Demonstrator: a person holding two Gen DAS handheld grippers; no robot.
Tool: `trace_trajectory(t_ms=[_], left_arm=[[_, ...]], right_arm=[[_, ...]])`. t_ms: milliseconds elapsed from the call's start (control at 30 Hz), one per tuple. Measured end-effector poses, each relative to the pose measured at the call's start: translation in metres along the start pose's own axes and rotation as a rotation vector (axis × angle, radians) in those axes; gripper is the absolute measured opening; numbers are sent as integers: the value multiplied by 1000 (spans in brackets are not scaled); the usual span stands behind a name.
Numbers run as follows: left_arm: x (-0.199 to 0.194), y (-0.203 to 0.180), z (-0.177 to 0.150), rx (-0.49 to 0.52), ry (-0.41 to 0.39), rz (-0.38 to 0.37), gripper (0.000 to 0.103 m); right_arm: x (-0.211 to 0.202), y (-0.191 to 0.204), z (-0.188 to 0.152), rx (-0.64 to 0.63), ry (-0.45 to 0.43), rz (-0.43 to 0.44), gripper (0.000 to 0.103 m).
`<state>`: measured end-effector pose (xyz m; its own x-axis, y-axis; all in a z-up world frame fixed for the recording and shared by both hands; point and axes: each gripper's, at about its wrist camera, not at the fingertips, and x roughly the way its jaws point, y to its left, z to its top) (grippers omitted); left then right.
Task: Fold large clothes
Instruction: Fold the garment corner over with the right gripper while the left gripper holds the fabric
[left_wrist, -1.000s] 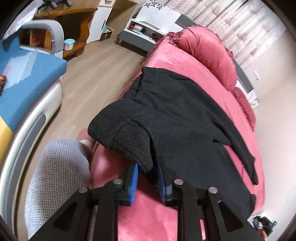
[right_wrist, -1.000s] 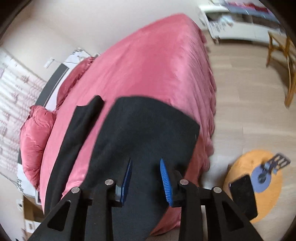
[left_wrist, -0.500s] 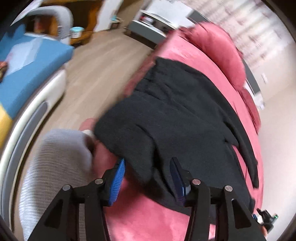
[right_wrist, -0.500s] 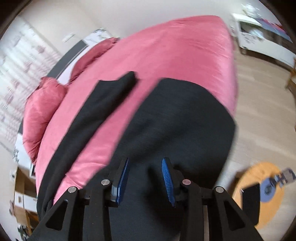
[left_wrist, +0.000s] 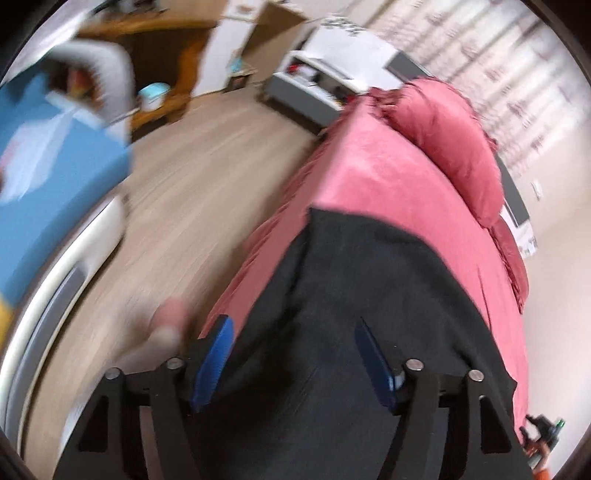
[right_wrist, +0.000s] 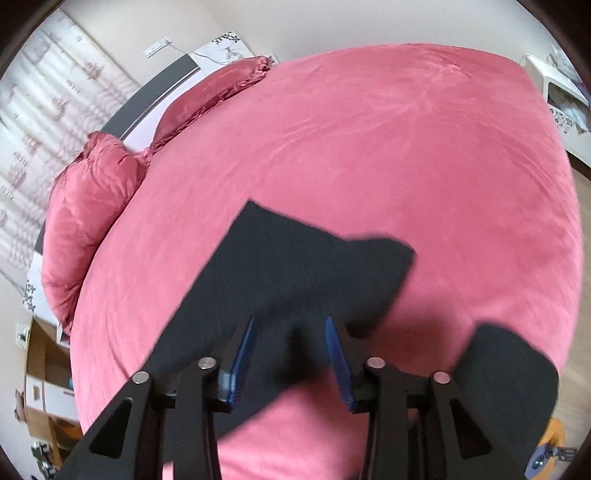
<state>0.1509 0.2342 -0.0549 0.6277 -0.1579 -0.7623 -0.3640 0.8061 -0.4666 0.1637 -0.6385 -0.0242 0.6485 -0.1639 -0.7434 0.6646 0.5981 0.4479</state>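
A large black knit garment (left_wrist: 369, 295) lies on the pink bed (left_wrist: 388, 184). In the left wrist view my left gripper (left_wrist: 295, 354) is open wide, its blue pads above the cloth near the bed's left edge, holding nothing. In the right wrist view my right gripper (right_wrist: 291, 354) is open over the garment (right_wrist: 295, 266), whose sleeve end lies flat ahead of the pads. Another black part (right_wrist: 509, 380) shows at the lower right. The left view is motion-blurred.
Pink pillows (right_wrist: 92, 192) lie at the head of the bed (right_wrist: 369, 147). Left of the bed are wooden floor (left_wrist: 192, 192), a blue and white sofa (left_wrist: 44, 177), a wooden desk (left_wrist: 166, 48) and a grey-white cabinet (left_wrist: 325, 74). An orange item (right_wrist: 554, 435) is on the floor at right.
My left gripper opened, released the folded black cloth, and swung along the bed's left edge. My right gripper stayed open and moved over the garment toward the bed's middle.
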Motion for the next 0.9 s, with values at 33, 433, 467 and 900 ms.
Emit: trace_trajectory(t_ms=[33,433,467,900], left_arm=[[14,-7,14,6,-4,-1,73],[150,-40,115,-38,72,57,79],[157,-40,117,-35,81,61,79],[197,-34,105,-91,155,34,64]], right_arm=[[8,5,9,-14,5,-10,47],[110,78,61,-380,68,-178,49],[116,77,62,-386,79,-177,49],[99,6,60,-253,114,-181,50]])
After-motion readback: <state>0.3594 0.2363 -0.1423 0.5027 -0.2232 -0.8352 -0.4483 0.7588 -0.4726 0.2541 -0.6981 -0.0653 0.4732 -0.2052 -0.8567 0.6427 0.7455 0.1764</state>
